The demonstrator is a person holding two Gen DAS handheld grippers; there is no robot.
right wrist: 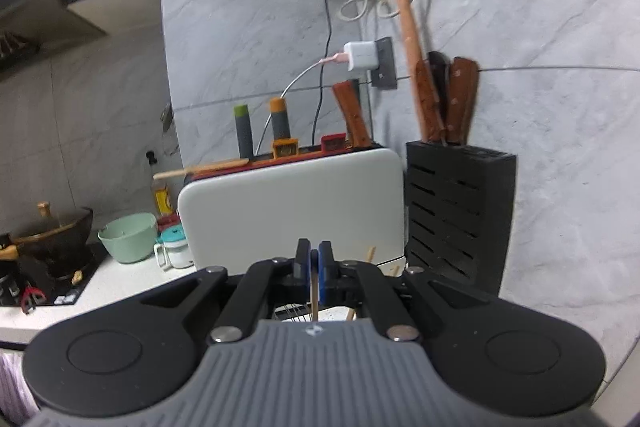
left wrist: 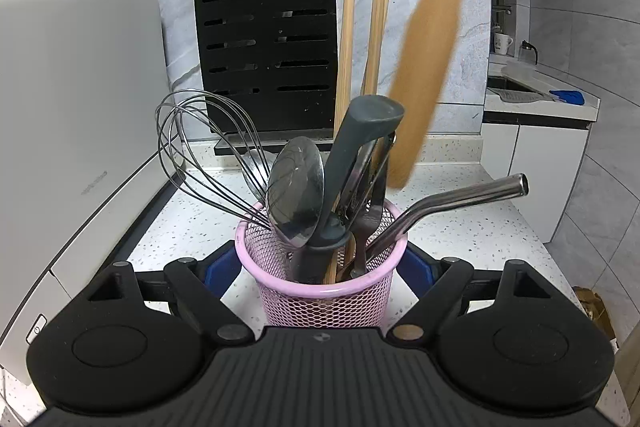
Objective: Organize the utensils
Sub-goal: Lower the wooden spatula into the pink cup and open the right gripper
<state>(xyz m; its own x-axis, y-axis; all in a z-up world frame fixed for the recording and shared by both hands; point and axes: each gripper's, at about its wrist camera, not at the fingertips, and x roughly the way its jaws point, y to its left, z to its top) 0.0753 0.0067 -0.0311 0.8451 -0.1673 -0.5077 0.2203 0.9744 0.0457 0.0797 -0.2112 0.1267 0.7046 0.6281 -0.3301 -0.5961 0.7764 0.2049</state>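
Left hand-held gripper (left wrist: 320, 267) half open around pink basket (left wrist: 320, 291) on bench (left wrist: 460, 227), pads at its sides. Right hand-held gripper (right wrist: 315, 265) clamped on thin wooden spatula (right wrist: 315, 291), blurred above basket.

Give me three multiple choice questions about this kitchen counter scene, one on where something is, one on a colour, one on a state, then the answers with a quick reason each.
1. Where is the wire whisk?
A. In the mesh utensil holder
B. In the black knife block
C. Lying on the counter

2. What colour is the mesh utensil holder?
A. Green
B. Pink
C. White

3. How is the right claw?
A. Wide open and empty
B. Open around a mug
C. Shut on a thin wooden utensil

Answers:
1 A, its handle end goes down into the holder, wires sticking up beside the metal spoon.
2 B, the rim and mesh are pale pink.
3 C, the blue pads are pressed together with the wooden strip pinched edge-on between them.
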